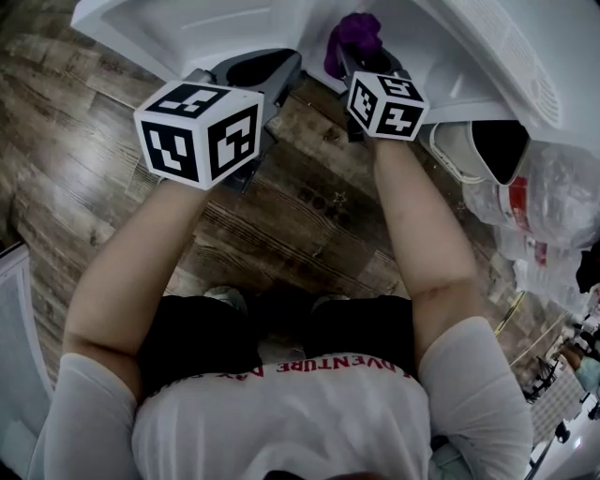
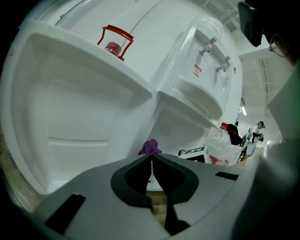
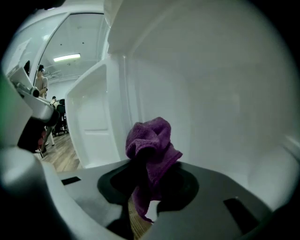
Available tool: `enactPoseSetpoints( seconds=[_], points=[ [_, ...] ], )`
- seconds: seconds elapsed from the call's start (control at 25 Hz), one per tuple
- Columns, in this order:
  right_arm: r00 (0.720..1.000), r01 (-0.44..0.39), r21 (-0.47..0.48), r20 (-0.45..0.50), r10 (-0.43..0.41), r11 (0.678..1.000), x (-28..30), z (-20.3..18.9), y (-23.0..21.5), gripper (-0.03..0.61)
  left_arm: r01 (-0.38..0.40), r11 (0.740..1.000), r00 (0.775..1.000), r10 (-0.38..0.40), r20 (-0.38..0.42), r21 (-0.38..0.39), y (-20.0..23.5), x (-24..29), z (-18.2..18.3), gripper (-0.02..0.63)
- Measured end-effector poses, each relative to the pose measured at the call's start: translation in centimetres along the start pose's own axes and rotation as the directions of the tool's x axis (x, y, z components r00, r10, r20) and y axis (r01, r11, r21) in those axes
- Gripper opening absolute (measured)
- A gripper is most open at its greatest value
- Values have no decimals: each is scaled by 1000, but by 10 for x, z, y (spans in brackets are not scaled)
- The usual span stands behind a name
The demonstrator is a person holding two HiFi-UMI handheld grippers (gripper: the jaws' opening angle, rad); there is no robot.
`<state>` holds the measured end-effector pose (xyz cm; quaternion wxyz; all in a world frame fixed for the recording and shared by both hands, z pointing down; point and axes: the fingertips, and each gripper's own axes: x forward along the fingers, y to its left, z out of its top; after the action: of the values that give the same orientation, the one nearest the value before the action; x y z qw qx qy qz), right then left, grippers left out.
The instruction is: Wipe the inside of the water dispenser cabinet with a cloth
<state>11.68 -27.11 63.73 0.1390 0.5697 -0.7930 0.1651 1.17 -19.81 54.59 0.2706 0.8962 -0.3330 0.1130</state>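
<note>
A: Head view 1st. What have I got?
B: Your L claw [image 1: 265,64] points at the open white door [image 1: 187,28]. Your R claw [image 1: 361,54] points into the cabinet [image 1: 441,42] beside it. Both are over the wood floor [image 1: 309,216]. The purple cloth [image 1: 354,37] bunches at the R claw's tip, right at the cabinet's mouth. A clear bag [image 1: 548,192] sits off to your right.
A: L gripper view?
B: Jaws are together, tips touching, nothing btwn them. Past them the door's moulded inner side fills the left. 2 taps [image 2: 214,51] show higher up on the right. The cloth peeks just over the jaw tips, further off and not in them.
A: And the R gripper view?
B: Jaws are clamped on the cloth. 1 wad stands up above them and a tail hangs down btwn them. It's inside the cabinet, near the white wall ahead; can't tell if it touches. The door stands off to the left, w/ wood floor below it.
</note>
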Motion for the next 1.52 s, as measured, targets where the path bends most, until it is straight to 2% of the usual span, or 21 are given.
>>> enactPoseSetpoints(
  seconds=[0.2, 0.4, 0.6, 0.92, 1.24, 1.52],
  points=[
    [996, 13, 63, -93, -7, 998, 13, -35, -6, 110, -3, 1000, 1000, 3, -4, 4, 0, 1, -1, 34],
    [989, 9, 27, -151, -4, 1000, 24, -56, -5, 110, -10, 1000, 1000, 10, -22, 16, 3, -3, -6, 34],
    [988, 15, 70, -157, -3, 997, 30, -59, -8, 112, -21, 1000, 999, 21, -26, 8, 7, -5, -8, 34],
    [984, 67, 68, -168, -55, 995, 23, -64, -23, 112, -20, 1000, 999, 20, -31, 10, 4, -3, -10, 34],
    [970, 136, 45, -207, -124, 990, -2, -72, -48, 112, 8, 1000, 1000, -8, -20, 2, -11, 4, -7, 34],
    [963, 137, -11, -234, -136, 990, -31, -86, -62, 112, 32, 999, 999, -31, -30, 19, -28, 9, -10, 34]
  ],
)
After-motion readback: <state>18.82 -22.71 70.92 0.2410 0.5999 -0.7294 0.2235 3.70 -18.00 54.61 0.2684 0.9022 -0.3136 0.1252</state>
